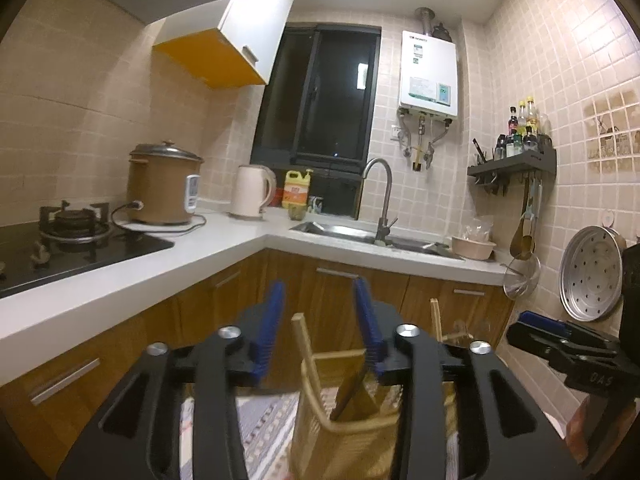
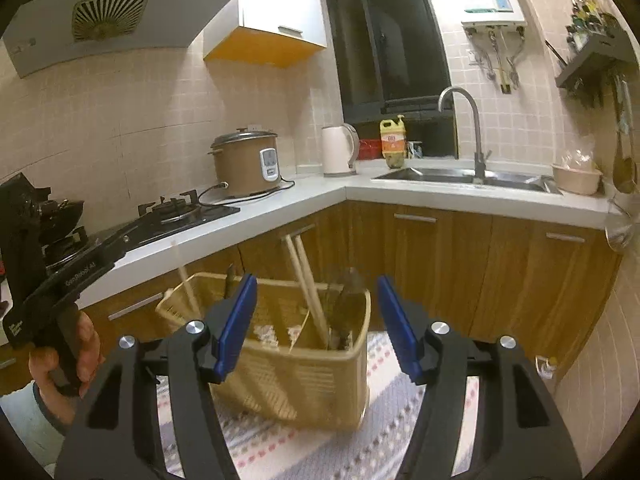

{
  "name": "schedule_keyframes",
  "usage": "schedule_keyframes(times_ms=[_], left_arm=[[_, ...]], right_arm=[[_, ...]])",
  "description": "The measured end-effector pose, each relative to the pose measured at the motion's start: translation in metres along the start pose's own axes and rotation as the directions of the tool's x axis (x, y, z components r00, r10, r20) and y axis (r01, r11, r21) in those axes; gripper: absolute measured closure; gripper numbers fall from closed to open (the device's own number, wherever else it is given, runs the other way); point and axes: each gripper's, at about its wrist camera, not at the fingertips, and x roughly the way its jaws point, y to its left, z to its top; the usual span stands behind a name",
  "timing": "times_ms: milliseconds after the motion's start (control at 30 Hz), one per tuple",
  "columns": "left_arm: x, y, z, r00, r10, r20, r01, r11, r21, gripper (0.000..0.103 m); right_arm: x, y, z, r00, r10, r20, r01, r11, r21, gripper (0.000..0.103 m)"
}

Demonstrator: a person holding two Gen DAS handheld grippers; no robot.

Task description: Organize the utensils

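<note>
A yellow plastic utensil basket (image 2: 304,356) is up in the air before the cabinets, tilted. It holds pale chopsticks (image 2: 306,280) and dark utensils (image 2: 346,304). In the left wrist view the basket (image 1: 344,432) lies just below my left gripper (image 1: 320,304), whose blue fingers stand apart and hold nothing; a chopstick (image 1: 304,340) rises between them. What holds the basket up is hidden. My right gripper (image 2: 316,296) is open and empty, its fingers on either side of the basket's far rim. The left gripper body (image 2: 52,280) shows at the left with a hand on it.
An L-shaped white counter (image 2: 328,196) carries a gas hob (image 2: 176,212), rice cooker (image 2: 246,164), kettle (image 2: 338,150), detergent bottle (image 2: 393,136) and sink with tap (image 2: 472,176). Wooden cabinets (image 2: 460,264) are below. Ladles (image 1: 524,236) and a steamer tray (image 1: 592,272) hang on the right wall. A patterned rug (image 2: 280,440) covers the floor.
</note>
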Motion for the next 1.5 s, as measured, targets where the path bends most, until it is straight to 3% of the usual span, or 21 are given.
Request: schedule_keyframes(times_ms=[300, 533, 700, 900, 1133, 1500], left_arm=[[-0.079, -0.006, -0.018, 0.999, 0.031, -0.036, -0.031, 1.0, 0.002, 0.029], [-0.118, -0.023, -0.055, 0.991, 0.098, -0.094, -0.103, 0.994, -0.047, 0.015], [-0.132, -0.043, -0.08, 0.981, 0.187, -0.049, -0.188, 0.982, -0.016, 0.012], [-0.144, -0.065, -0.101, 0.953, 0.292, 0.076, -0.299, 0.949, 0.098, 0.008], [-0.121, -0.067, -0.107, 0.948, 0.318, -0.028, -0.309, 0.935, 0.173, 0.008], [-0.119, -0.071, -0.11, 0.948, 0.319, -0.014, -0.309, 0.926, 0.218, 0.008]], right_arm=[[-0.06, 0.02, -0.028, 0.999, -0.013, -0.052, 0.013, 1.0, 0.001, 0.044], [-0.101, 0.026, -0.062, 0.994, -0.105, -0.04, 0.108, 0.992, 0.059, 0.028], [-0.124, 0.03, -0.086, 0.97, -0.236, 0.067, 0.23, 0.97, 0.076, 0.019], [-0.128, 0.031, -0.105, 0.95, -0.291, 0.117, 0.285, 0.956, 0.061, 0.015], [-0.12, 0.03, -0.108, 0.934, -0.339, 0.117, 0.338, 0.941, 0.026, 0.009], [-0.112, 0.024, -0.113, 0.938, -0.338, 0.081, 0.337, 0.941, 0.027, 0.008]])
